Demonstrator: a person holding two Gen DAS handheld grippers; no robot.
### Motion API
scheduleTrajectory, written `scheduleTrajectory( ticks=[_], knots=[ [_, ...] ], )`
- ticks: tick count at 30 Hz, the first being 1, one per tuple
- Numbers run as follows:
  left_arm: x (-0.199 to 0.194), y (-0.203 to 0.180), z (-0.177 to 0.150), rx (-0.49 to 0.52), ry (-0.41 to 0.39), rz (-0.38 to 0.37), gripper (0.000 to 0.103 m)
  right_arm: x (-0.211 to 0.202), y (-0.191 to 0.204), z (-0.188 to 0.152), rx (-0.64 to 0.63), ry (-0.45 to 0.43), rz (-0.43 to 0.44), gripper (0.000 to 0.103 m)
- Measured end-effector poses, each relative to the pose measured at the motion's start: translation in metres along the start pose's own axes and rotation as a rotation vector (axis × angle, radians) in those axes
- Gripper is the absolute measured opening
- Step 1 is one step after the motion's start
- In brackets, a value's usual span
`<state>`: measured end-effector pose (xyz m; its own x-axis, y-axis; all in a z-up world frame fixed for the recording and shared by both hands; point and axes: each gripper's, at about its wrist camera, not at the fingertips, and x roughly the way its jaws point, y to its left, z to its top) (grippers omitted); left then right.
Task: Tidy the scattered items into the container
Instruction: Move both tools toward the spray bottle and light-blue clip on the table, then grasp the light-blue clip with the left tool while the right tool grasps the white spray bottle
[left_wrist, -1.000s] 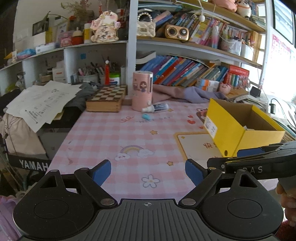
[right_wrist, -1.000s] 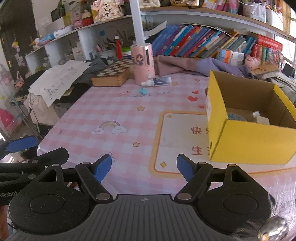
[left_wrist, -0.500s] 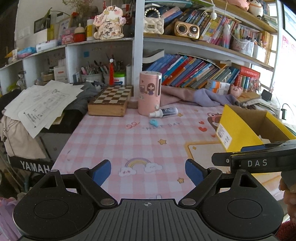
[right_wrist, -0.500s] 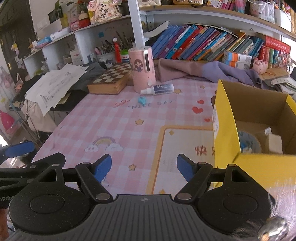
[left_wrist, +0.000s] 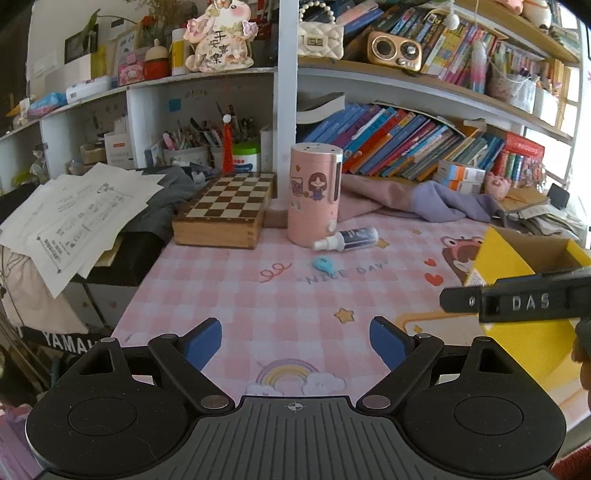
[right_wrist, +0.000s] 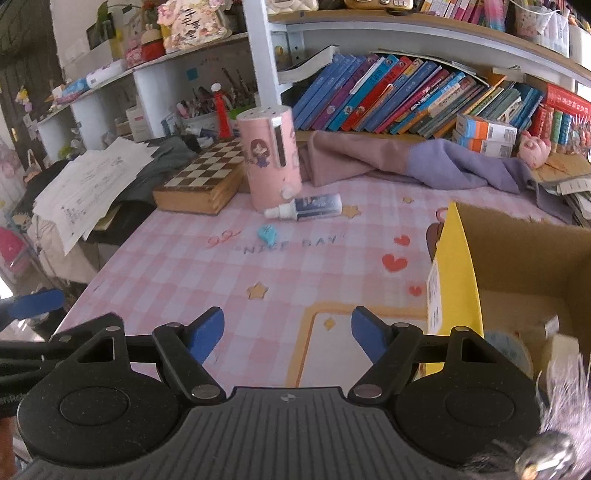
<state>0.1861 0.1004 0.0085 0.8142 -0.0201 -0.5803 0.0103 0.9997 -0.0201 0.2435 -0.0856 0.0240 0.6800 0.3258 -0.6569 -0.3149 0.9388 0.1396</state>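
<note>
Over tablecloth (left_wrist: 229, 295): both grippers, tilted down.

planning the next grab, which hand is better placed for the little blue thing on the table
Left, marginally. The small blue item lies almost straight ahead of the open, empty left gripper. From the right gripper, also empty, it sits slightly left of centre.
</note>
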Motion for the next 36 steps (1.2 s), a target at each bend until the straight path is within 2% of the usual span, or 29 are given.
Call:
scheduleTrajectory(
  ticks=[12, 20, 25, 30, 32, 36],
  knots=[
    [0.061, -0.006, 0.024, 0.039, 0.039, 0.031, 0.090, 0.058, -0.025, 0.056, 0.042, -0.013, 0.000, 0.074],
    [0.112, -0.013, 0.033, 0.056, 0.078, 0.026, 0.088, 0.107, -0.038, 0.090, 0.043, 0.043, 0.008, 0.074],
    [0.142, -0.022, 0.041, 0.073, 0.075, 0.014, 0.087, 0.134, -0.036, 0.108, -0.002, 0.074, 0.016, 0.074],
    [0.172, -0.027, 0.043, 0.056, 0.105, 0.002, 0.075, 0.159, -0.038, 0.118, -0.059, 0.111, 0.017, 0.074],
    [0.185, -0.028, 0.046, 0.043, 0.115, -0.004, 0.067, 0.169, -0.041, 0.122, -0.073, 0.127, 0.016, 0.074],
    [0.205, -0.032, 0.052, 0.040, 0.118, -0.020, 0.060, 0.189, -0.050, 0.127, -0.087, 0.159, 0.006, 0.074]
  ],
)
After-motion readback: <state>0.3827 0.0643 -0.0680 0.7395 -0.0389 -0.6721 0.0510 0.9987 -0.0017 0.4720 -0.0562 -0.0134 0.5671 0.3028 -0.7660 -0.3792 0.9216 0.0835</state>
